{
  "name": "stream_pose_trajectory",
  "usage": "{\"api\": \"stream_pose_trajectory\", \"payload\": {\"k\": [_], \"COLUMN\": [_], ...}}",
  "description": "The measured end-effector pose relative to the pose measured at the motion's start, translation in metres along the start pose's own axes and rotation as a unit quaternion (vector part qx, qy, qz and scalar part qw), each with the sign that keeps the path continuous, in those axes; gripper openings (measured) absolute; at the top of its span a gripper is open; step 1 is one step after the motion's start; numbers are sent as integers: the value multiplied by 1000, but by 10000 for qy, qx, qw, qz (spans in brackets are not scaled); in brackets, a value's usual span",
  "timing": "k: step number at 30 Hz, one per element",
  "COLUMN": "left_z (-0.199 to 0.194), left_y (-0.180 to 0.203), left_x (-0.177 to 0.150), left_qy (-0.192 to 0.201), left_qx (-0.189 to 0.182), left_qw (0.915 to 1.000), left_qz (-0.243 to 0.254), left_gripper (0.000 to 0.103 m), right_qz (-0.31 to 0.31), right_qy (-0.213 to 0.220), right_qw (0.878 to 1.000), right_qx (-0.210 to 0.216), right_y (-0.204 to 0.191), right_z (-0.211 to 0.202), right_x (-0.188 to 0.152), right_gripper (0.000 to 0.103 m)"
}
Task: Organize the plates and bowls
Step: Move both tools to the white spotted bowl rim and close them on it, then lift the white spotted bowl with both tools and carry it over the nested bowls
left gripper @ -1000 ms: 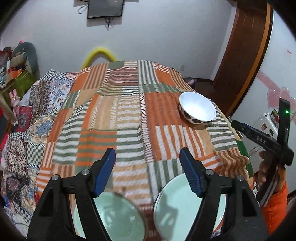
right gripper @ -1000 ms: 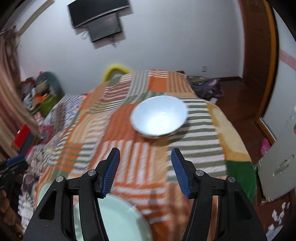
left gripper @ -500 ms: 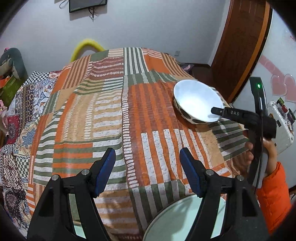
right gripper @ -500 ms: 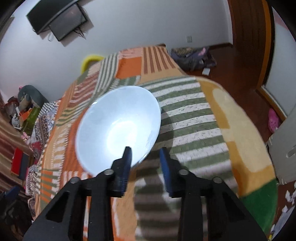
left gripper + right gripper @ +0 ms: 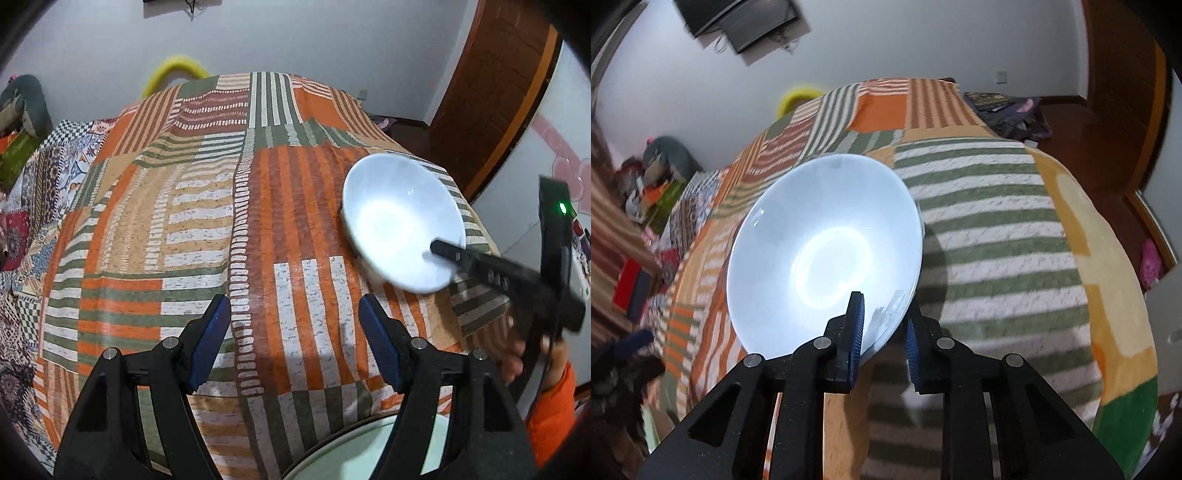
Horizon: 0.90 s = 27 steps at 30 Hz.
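A white bowl [image 5: 823, 254] is tilted above the striped patchwork cloth [image 5: 997, 229]. My right gripper [image 5: 882, 332] is shut on the bowl's near rim, one finger inside and one outside. In the left wrist view the same bowl [image 5: 399, 218] is at the right, lifted and tilted, with the right gripper [image 5: 443, 251] reaching in from the right. My left gripper [image 5: 295, 339] is open and empty over the cloth [image 5: 184, 221]. A pale green plate [image 5: 354, 454] lies at the bottom edge, partly hidden behind my right finger.
The cloth covers a domed table that drops away on all sides. A brown door [image 5: 495, 88] stands at the right. Clutter and a patterned blanket [image 5: 22, 206] lie to the left. A dark bag [image 5: 1008, 110] lies on the floor beyond the table.
My right gripper closed on the bowl's rim and has lifted and tilted it. My left gripper moved forward, so one green plate dropped out of view.
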<state>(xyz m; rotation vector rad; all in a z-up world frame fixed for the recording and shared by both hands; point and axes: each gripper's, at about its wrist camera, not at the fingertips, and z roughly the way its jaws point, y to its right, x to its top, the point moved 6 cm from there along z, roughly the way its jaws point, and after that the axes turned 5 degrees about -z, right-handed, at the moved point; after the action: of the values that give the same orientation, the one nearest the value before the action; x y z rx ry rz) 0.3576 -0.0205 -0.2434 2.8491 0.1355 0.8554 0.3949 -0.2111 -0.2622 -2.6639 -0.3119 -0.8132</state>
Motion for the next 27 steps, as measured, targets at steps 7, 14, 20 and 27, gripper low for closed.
{"api": "stream_pose_trajectory", "payload": {"k": [7,14,20,27], "left_z": [9,35,54,38], "left_y": [6,11,15,19], "left_x": [4,0,-10,-18], "left_qy": [-1,-283,-608,-531], "left_qx": [57,96,-182,-73], "left_qw": [10000,9995,9980,9985], "left_qz": [-7,130,31,150], "left_gripper": [71,41,12,12], "right_qz": [-339,-444,-261,-187], "right_qy": [-153,-190,-135,-155], "right_qw": [9987,9971,9985,9989], "right_qx": [361,588,471,394], "right_y": [-20,-32,-35,-41], "right_z": [-8,-10,-3,-10], "right_x": [-25,-32,-31,-34], "right_gripper": [19,19,19,19]}}
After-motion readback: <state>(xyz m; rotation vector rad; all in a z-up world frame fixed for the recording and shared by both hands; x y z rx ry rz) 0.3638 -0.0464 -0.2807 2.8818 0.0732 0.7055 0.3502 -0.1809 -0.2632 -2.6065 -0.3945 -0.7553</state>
